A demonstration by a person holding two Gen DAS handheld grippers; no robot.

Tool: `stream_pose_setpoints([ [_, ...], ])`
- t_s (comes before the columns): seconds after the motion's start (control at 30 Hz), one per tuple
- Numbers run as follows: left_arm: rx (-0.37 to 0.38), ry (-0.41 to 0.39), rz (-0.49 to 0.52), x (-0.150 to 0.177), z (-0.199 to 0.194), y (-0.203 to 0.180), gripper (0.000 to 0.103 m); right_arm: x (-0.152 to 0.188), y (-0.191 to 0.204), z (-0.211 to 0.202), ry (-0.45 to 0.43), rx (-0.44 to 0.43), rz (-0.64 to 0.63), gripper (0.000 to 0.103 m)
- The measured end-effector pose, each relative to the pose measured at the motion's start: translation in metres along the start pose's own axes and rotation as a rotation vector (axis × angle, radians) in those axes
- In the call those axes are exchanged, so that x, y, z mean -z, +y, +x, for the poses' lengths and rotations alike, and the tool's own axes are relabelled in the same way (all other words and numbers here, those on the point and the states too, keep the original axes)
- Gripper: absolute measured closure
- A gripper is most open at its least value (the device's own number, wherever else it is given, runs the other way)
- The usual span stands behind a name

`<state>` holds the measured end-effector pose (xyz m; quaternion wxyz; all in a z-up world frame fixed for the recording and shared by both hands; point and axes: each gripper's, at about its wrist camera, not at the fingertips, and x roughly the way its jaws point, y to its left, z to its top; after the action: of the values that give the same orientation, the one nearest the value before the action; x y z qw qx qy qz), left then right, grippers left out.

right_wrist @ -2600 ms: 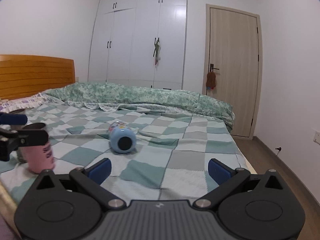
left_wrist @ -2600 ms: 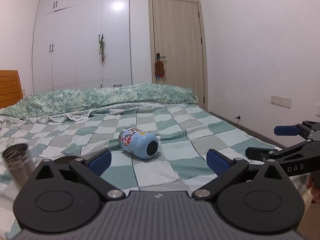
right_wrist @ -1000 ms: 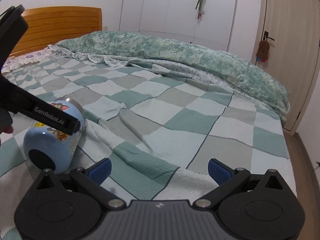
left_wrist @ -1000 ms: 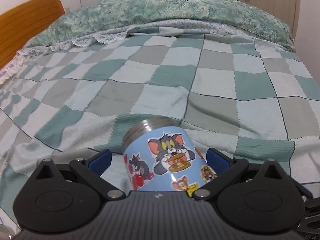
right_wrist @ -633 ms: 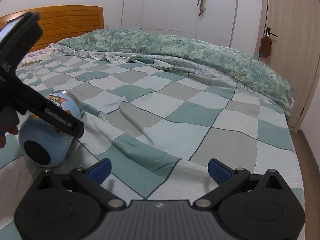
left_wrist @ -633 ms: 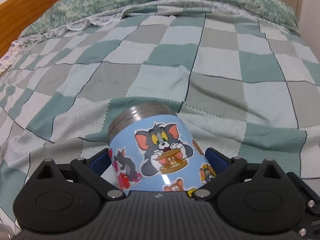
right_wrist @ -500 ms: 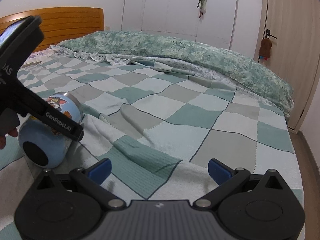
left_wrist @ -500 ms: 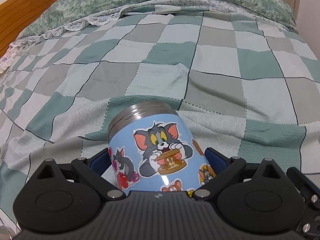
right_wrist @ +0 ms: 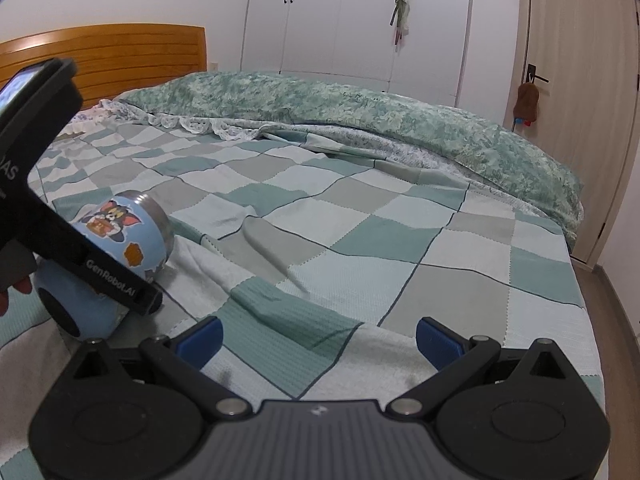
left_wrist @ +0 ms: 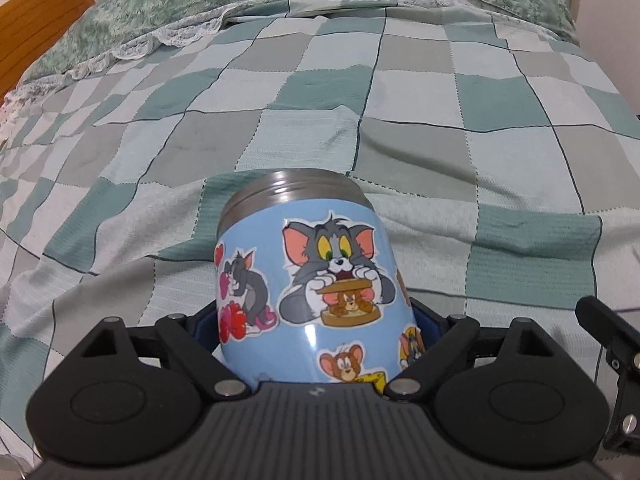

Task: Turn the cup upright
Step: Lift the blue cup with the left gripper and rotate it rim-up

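Note:
A light blue cup [left_wrist: 316, 292] with cartoon cat and mouse stickers and a steel rim lies on its side on the checked bedspread [left_wrist: 400, 92], rim pointing away from me. My left gripper [left_wrist: 316, 332] is shut on its body, with the blue pads pressed against both sides. The cup also shows at the left of the right wrist view [right_wrist: 116, 256], with the left gripper's arm across it and its dark base towards the camera. My right gripper [right_wrist: 318, 338] is open and empty above the bedspread, to the right of the cup.
A rumpled green floral duvet [right_wrist: 360, 120] lies across the far side of the bed. A wooden headboard [right_wrist: 120, 60] stands at the left, white wardrobes [right_wrist: 360, 20] behind and a door [right_wrist: 580, 80] at the right. The bed's right edge drops to the floor [right_wrist: 620, 340].
My left gripper has closed in on the cup until the pads grip its sides. The cup's rim has tipped up slightly. The right gripper has barely moved.

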<state>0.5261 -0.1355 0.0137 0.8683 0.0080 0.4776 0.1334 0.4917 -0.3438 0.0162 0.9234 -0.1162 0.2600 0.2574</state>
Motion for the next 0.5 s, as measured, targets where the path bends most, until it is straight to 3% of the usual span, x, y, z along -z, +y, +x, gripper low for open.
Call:
stream_pose_setpoints([
  [0.27, 0.019, -0.033, 0.041, 0.007, -0.022, -0.001, 0.015, 0.005, 0.009, -0.013, -0.003, 0.005, 0.003, 0.000],
  [0.5, 0.062, -0.065, 0.056, 0.018, -0.062, 0.003, 0.019, -0.001, 0.022, -0.049, -0.013, 0.024, -0.003, 0.000],
])
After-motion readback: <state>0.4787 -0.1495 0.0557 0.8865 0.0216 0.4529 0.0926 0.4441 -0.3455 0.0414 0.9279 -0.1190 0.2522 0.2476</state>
